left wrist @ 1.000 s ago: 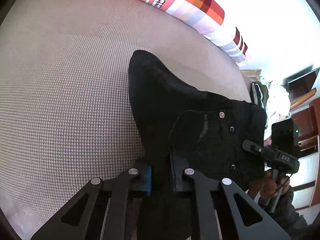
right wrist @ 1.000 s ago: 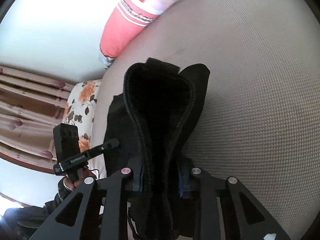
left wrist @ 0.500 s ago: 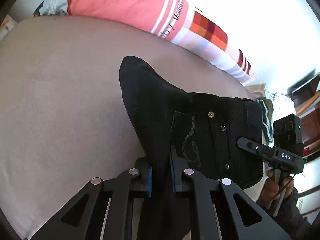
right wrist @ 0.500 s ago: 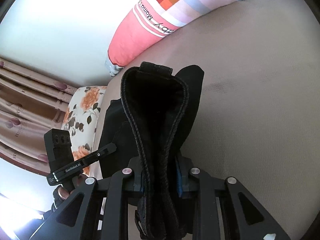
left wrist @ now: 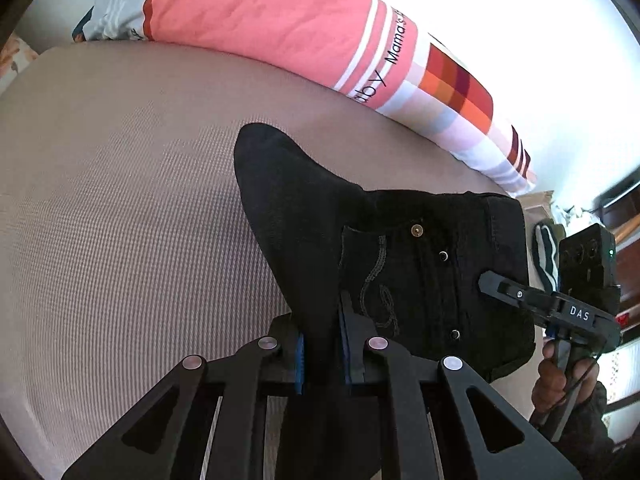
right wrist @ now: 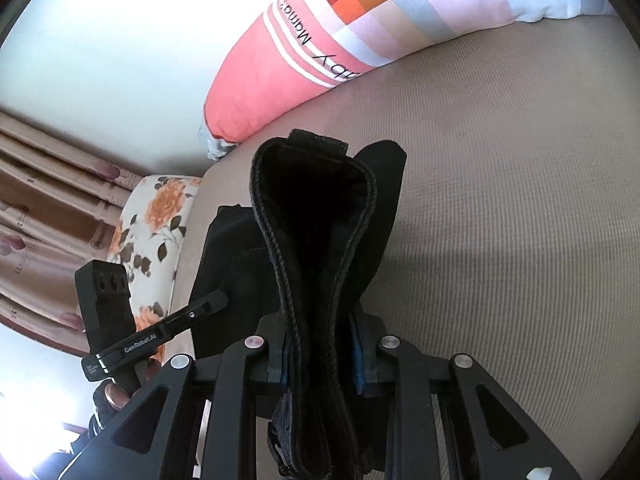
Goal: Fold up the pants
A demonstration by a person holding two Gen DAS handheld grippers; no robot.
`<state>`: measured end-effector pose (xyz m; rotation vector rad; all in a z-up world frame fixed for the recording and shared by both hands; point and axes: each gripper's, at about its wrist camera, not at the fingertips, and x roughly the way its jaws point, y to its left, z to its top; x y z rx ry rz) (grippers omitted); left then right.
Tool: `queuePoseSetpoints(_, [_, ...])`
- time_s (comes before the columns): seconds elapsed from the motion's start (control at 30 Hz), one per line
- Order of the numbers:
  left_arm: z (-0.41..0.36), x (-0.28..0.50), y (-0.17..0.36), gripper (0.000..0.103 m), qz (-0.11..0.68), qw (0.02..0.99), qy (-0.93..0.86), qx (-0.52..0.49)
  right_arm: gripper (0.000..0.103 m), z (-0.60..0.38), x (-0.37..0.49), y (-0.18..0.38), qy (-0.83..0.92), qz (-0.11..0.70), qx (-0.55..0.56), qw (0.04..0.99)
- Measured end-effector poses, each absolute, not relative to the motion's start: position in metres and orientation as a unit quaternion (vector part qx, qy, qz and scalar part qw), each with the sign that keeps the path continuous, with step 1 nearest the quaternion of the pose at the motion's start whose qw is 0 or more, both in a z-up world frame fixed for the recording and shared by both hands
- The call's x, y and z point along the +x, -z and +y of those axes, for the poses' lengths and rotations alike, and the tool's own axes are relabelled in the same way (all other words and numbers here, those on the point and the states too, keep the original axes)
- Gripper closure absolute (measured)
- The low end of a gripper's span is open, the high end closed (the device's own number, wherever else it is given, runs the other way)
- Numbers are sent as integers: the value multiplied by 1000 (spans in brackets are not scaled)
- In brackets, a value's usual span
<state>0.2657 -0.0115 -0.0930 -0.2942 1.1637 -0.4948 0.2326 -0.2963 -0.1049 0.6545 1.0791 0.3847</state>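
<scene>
Two close wrist views, facing, sharing pants (left wrist: 420, 264) and bolster (right wrist: 288, 64)

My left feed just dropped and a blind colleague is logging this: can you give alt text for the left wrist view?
The left gripper is clamped on a fold of black jeans held above a beige mattress. The right gripper reaches in from the right at the waistband; a pink bolster pillow lies behind.
</scene>
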Motion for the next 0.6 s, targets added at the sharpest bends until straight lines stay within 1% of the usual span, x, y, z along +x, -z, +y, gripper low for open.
queuePoseSetpoints(0.17, [-16,272,101,89,538,805,224,-110,81,-305,235,118,-143,506,294,798])
queuePoseSetpoints(0.2, [-14,273,106,88,543,803,220,-111,81,-307,234,124,-128,510,288,801])
queuePoseSetpoints(0.23, [-13,273,111,86,547,800,218,-114,78,-307,232,128,-115,513,275,805])
queuePoseSetpoints(0.27, [-11,273,117,83,551,798,214,-116,76,-306,231,132,-102,516,262,809])
queuePoseSetpoints(0.3, [-11,273,121,79,553,799,208,-115,72,-305,230,135,-93,516,252,813])
queuePoseSetpoints(0.33, [-12,272,125,77,554,801,202,-110,68,-304,228,137,-86,515,247,817])
queuePoseSetpoints(0.37, [-13,271,126,72,553,803,198,-104,67,-303,227,138,-78,514,241,820])
queuePoseSetpoints(0.4, [-15,270,129,65,552,807,189,-93,62,-301,227,138,-69,513,233,823])
queuePoseSetpoints(0.43, [-17,270,130,62,551,810,181,-84,58,-301,226,138,-60,512,225,827])
queuePoseSetpoints(0.5, [-21,269,132,55,545,817,173,-70,57,-298,225,136,-45,513,204,833])
queuePoseSetpoints(0.57, [-23,268,130,49,541,824,158,-52,53,-296,224,134,-33,515,195,834])
queuePoseSetpoints(0.6, [-24,267,128,48,539,827,153,-48,52,-294,223,132,-25,516,190,835])
